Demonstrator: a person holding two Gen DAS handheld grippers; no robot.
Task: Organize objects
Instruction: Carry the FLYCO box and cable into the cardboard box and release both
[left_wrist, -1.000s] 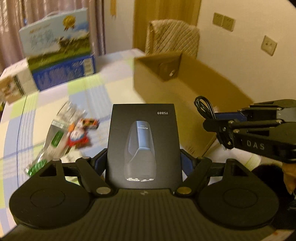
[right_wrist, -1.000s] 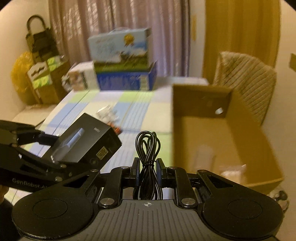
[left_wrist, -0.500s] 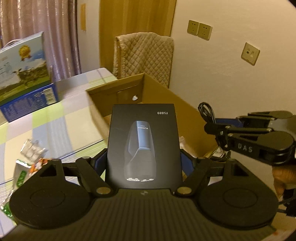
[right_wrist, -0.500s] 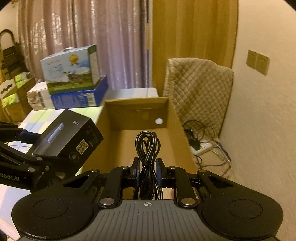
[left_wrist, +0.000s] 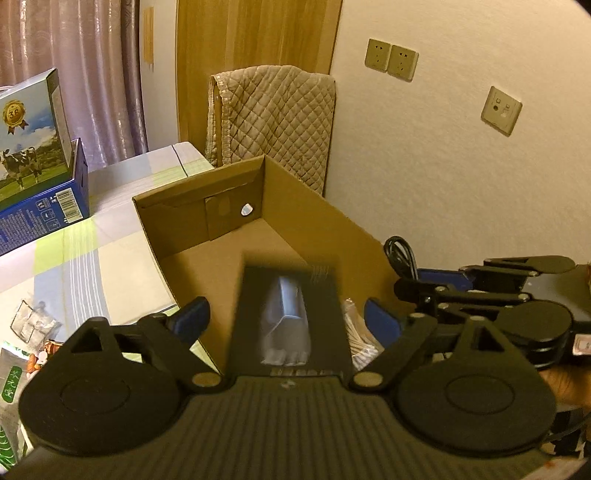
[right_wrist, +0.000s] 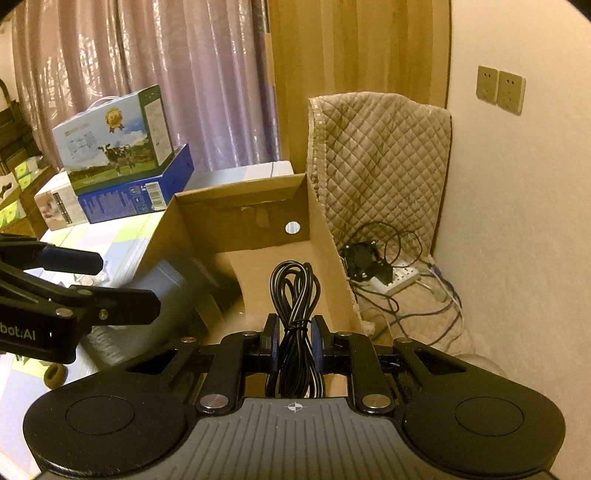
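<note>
The left gripper (left_wrist: 284, 317) has just been opening its jaws: a second ago they pinched the black shaver box (left_wrist: 290, 321) by its sides, and now the blue pads stand spread clear of it with gaps on both flanks. The box sits between them, motion-blurred, over the open cardboard carton (left_wrist: 295, 206), so it looks released and dropping inside; the right wrist view shows it as a dark smear (right_wrist: 184, 291) at the carton's near left corner. Compared with a second ago, both hands have swung off the patterned counter (left_wrist: 110, 254) to hover above the carton. That should mean one item is as good as stowed, and the coiled black cable (right_wrist: 293, 295) is probably next. The right gripper (right_wrist: 293, 343) holds its jaws pressed tight on that cable, the loops standing up above the pads over the carton floor. Hard to read: the shaver box's print is blurred, and whether it has landed or is in mid-fall cannot be told. A pale bundle (left_wrist: 356, 332) in the carton beside it is half covered by the gripper frame, its nature unclear. Snack packets (left_wrist: 29, 332) left on the counter are cut off at the view's edge.
</note>
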